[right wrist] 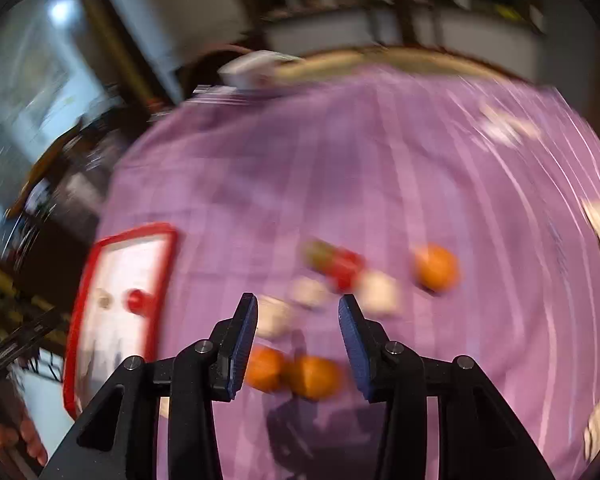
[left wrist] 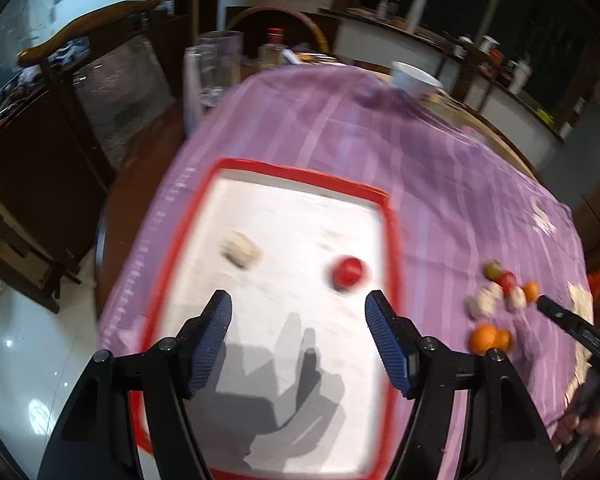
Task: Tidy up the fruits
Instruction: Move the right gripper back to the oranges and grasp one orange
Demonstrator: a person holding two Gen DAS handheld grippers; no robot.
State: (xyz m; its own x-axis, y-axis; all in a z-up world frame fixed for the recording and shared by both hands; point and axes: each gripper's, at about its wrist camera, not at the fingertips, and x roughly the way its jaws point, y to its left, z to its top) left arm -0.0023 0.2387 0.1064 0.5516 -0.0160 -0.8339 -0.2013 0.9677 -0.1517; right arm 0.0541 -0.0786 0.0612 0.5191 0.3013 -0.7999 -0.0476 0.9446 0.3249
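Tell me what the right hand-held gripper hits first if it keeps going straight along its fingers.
Probably the pair of orange round fruits lying side by side on the purple striped cloth, right between the open right hand-held gripper fingers. Motion blur makes depth uncertain.

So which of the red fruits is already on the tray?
The lone red fruit on the white tray, beside a pale piece. The other red fruit sits in the cluster on the purple cloth, off the tray.

A round wooden tabletop [left wrist: 496, 130] carries a purple striped cloth [left wrist: 380, 148]; on it lie a red-rimmed white tray [left wrist: 300, 216], loose oranges [left wrist: 486, 338] and a white paper cup [left wrist: 414, 78].
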